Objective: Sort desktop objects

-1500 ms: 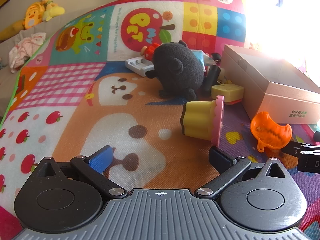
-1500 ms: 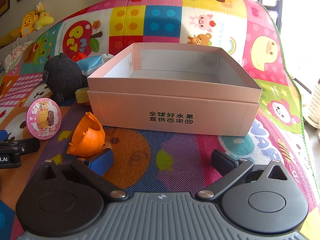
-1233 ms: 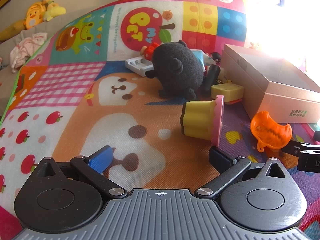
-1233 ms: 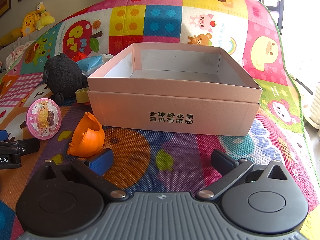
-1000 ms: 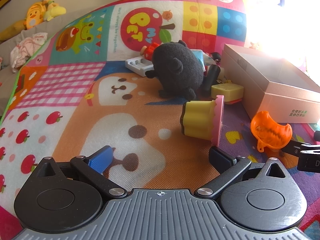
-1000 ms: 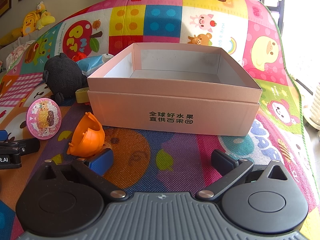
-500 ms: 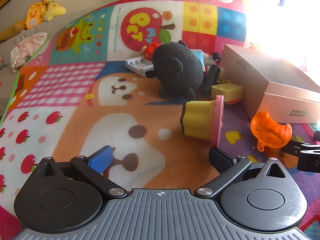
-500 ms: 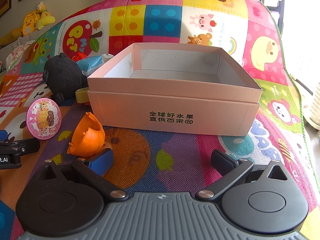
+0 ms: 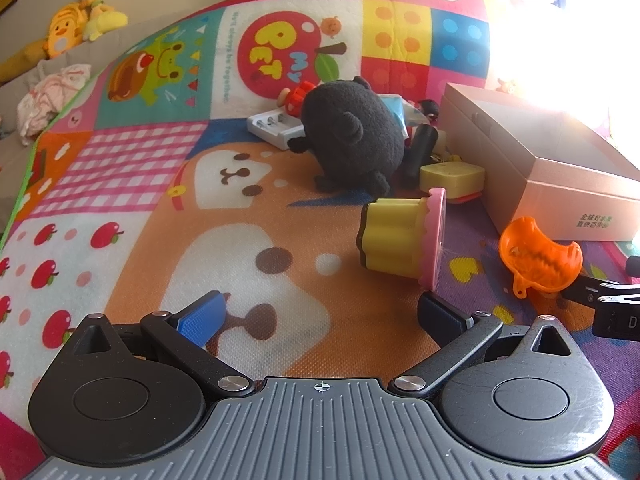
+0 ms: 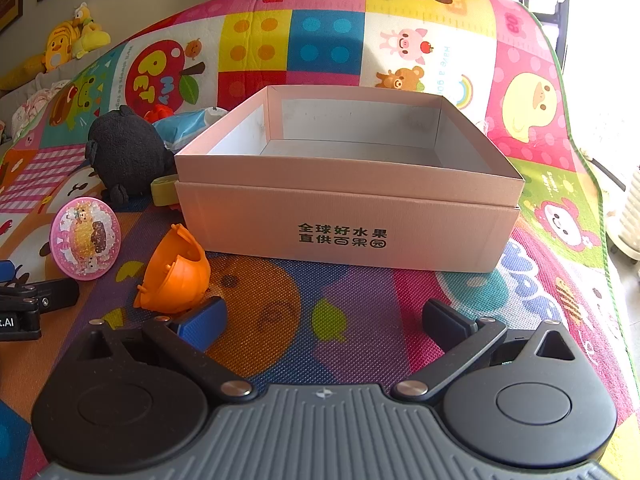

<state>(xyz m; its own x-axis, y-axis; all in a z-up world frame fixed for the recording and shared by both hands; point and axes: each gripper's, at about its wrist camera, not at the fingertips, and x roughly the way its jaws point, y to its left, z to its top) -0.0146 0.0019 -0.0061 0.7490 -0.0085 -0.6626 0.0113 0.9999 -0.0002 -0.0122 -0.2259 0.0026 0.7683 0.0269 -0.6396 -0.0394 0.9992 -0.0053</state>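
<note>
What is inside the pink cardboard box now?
The pink cardboard box shows only bare grey walls and floor. Its front wall hides the nearest strip of floor, so something flat there could be hidden.

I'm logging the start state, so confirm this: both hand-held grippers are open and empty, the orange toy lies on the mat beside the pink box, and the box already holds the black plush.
One detail is wrong. In the right wrist view the pink box is empty; the black plush sits on the mat left of it. The rest stands: left hand-held gripper and right hand-held gripper open and empty, orange toy beside the box.
</note>
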